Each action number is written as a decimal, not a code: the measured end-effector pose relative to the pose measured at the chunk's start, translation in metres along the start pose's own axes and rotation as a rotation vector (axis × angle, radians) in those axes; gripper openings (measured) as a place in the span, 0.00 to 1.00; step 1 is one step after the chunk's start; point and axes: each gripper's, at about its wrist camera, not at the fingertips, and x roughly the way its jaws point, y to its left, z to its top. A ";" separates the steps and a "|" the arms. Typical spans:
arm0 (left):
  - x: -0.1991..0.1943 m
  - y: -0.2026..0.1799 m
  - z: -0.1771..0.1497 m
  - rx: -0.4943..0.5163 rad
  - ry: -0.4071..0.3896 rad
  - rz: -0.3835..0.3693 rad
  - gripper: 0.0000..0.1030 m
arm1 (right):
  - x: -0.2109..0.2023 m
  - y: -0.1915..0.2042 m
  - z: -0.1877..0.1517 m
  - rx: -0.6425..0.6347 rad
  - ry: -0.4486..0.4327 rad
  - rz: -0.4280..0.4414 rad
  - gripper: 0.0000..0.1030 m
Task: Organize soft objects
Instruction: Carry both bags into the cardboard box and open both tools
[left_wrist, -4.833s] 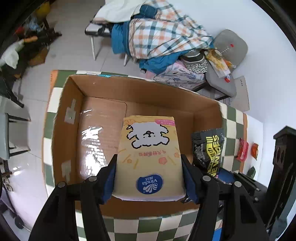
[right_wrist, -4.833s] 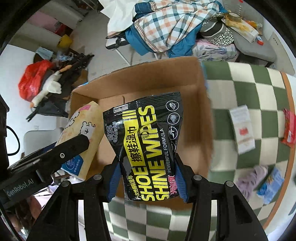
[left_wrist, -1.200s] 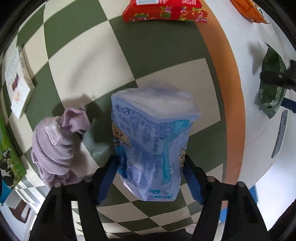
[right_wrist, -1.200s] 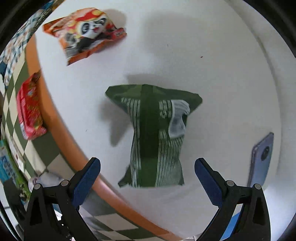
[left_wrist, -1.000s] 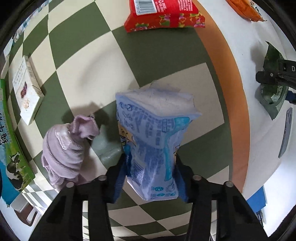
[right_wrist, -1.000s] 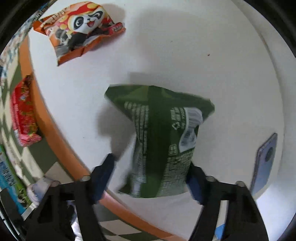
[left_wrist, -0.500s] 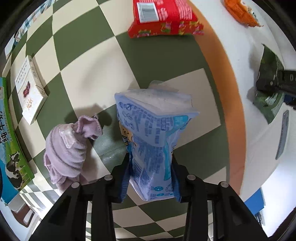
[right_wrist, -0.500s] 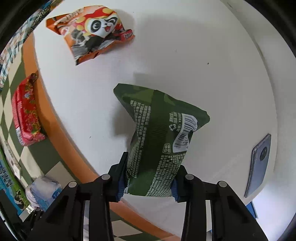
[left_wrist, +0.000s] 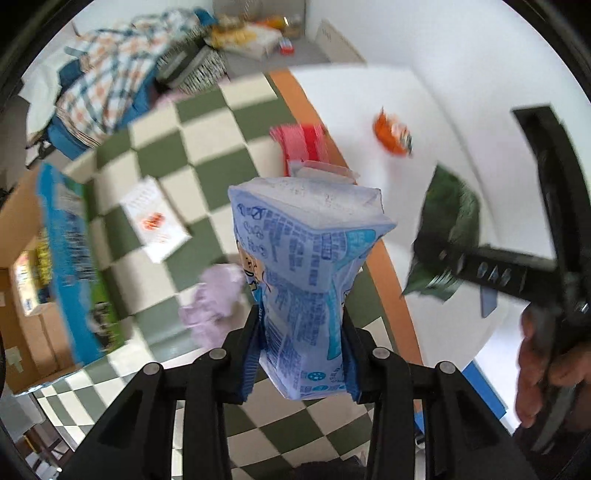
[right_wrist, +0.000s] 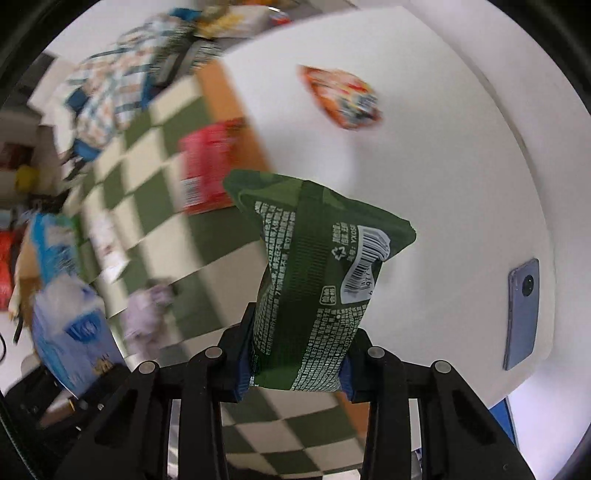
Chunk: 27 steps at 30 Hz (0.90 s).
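My left gripper (left_wrist: 301, 354) is shut on a light blue tissue pack (left_wrist: 306, 266) and holds it above the green-and-white checked cloth (left_wrist: 207, 122). My right gripper (right_wrist: 295, 358) is shut on a dark green packet (right_wrist: 317, 280), lifted off the white tabletop (right_wrist: 443, 155). The green packet also shows in the left wrist view (left_wrist: 448, 229), and the blue pack in the right wrist view (right_wrist: 70, 332). A lilac cloth bundle (left_wrist: 214, 299) lies on the checked cloth just left of the blue pack.
A red packet (left_wrist: 301, 142) and an orange panda snack bag (right_wrist: 341, 96) lie further off. A white leaflet (left_wrist: 155, 221), a blue-green carton (left_wrist: 70, 258) and a cardboard box (left_wrist: 22, 280) are at the left. A phone (right_wrist: 522, 314) lies at the right.
Both grippers have lifted their packs off the table and tilted up, so the room and the cardboard box side come into view. The views are blurred by motion.
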 end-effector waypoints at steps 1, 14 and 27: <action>-0.013 0.008 -0.007 -0.006 -0.030 0.002 0.33 | -0.011 0.005 -0.004 -0.024 -0.012 0.021 0.38; -0.116 0.172 -0.091 -0.275 -0.192 0.063 0.33 | -0.052 0.228 -0.083 -0.307 -0.022 0.241 0.38; -0.103 0.354 -0.106 -0.471 -0.145 0.217 0.33 | -0.013 0.427 -0.072 -0.507 -0.029 0.058 0.38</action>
